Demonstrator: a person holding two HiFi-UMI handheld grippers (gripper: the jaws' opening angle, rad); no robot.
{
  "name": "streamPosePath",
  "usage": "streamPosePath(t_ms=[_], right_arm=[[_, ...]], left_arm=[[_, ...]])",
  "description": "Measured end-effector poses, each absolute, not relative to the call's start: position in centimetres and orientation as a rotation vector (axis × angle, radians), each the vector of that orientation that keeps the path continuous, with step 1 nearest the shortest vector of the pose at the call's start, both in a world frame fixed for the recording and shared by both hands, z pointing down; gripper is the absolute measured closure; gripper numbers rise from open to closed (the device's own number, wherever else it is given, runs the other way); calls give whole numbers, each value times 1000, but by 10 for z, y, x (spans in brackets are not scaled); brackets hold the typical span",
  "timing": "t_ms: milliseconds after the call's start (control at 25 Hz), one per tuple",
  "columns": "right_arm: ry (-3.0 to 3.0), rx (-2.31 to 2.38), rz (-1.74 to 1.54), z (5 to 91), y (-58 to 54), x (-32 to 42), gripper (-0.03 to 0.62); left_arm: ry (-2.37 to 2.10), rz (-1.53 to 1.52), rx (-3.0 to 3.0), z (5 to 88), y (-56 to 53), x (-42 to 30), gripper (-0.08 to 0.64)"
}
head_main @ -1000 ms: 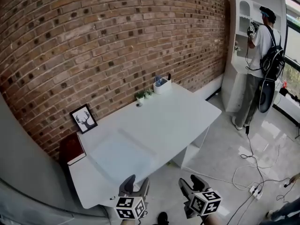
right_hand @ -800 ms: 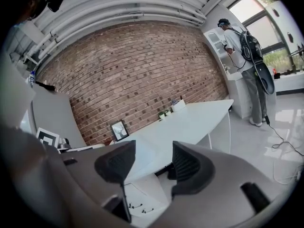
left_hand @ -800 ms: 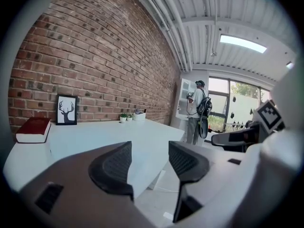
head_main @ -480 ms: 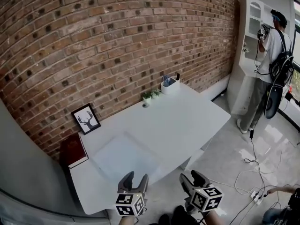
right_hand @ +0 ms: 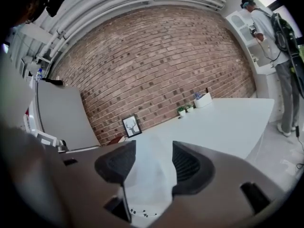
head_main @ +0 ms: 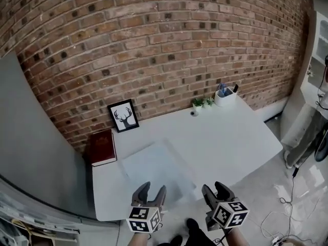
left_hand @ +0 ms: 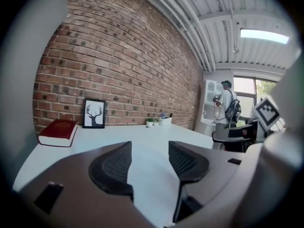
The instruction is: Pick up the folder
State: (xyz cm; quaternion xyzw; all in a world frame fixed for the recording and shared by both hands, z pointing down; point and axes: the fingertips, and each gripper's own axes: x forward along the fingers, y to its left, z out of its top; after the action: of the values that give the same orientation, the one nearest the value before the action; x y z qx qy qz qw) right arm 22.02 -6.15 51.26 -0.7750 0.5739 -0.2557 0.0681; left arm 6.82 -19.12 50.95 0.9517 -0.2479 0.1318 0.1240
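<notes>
Pale, semi-clear folder (head_main: 156, 170) lies flat on the white table (head_main: 230, 137), front-left part, near the edge closest to you. Its sides run approx parallel to the table edges, so it sits skewed in the head view: one corner points at the back wall, one at you. Long axis is hard to call since the sides look near equal; my best read is front-left to back-right.

Your left gripper (head_main: 152, 188) hangs over the front edge of the table, just beside the folder's near corner. Jaws are apart w/ nothing gripped, and the left gripper view shows only pale tabletop/folder surface between the pads. No contact visible.

Your right gripper (head_main: 214, 187) is off the table, over the floor, right of the folder's near corner. Jaws are also spread and empty, same pale surface framed between them in its own view.

Other items are well apart from the folder: red book (head_main: 101, 146) at the back-left corner, framed deer pic (head_main: 123, 115) leaning on the brick wall (head_main: 154, 45), small plants (head_main: 202, 102) and a white pen holder (head_main: 224, 95) at back-right. Person w/ backpack (left_hand: 227, 101) stands at a white shelf unit past the table.
</notes>
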Motion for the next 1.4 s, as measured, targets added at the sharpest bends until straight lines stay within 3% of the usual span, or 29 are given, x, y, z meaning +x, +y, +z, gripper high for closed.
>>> streamPosePath(t_ms=[760, 1400], right_arm=[[2440, -1933, -825, 527, -215, 191, 364], [2575, -1884, -842, 546, -224, 185, 364]], left_arm=[[-1465, 304, 2354, 515, -238, -36, 341], [-1562, 283, 2182, 539, -210, -60, 341]])
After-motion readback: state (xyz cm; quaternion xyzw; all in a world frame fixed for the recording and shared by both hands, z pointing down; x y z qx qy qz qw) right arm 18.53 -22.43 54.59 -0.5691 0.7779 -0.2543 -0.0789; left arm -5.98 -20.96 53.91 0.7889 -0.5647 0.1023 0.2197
